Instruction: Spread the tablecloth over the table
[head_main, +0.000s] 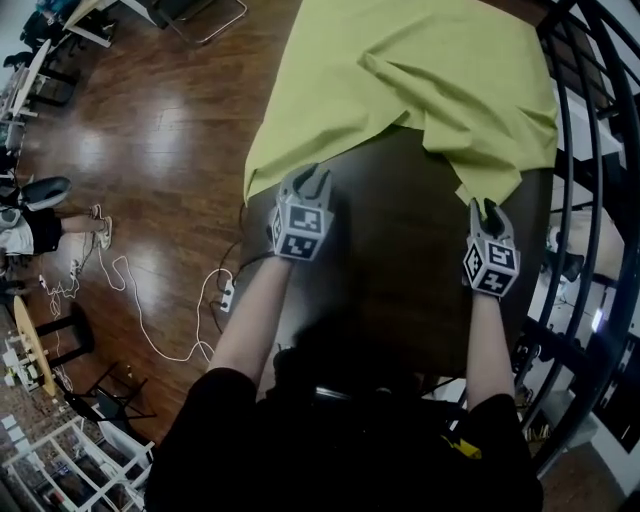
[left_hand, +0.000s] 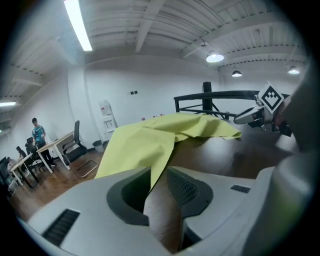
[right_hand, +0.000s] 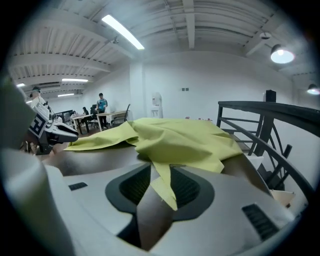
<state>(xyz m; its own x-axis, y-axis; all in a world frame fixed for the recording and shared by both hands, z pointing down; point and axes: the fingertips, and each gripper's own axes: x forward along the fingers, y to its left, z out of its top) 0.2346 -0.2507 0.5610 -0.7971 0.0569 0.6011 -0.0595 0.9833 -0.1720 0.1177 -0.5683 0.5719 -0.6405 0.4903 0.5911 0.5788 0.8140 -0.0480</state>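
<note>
Tablecloth (head_main: 400, 80) bunched, railing (right_hand: 265, 108) beside table (head_main: 400, 290)

Tablecloth (head_main: 400, 80): yellow-green cloth, matt and soft, thin enough to crease; folds and wrinkles bunch toward 4 o'clock in the head view.
Desk (head_main: 400, 270): dark brown top that looks like wood, smooth, with a dull sheen.
Left claw (head_main: 308, 180): pale grey moulded plastic, smooth and matt; its pads (left_hand: 187, 187) are dark, finely ribbed and rubber-like.
Right claw (head_main: 487, 210): pale grey matt plastic; its dark pads (right_hand: 184, 187) have a fine grid texture.
Floor (head_main: 170, 130): reddish-brown wood planks, glossy, with light glare at 10 o'clock.
Railing (head_main: 590, 100): black metal bars, smooth, at 3 o'clock.
</note>
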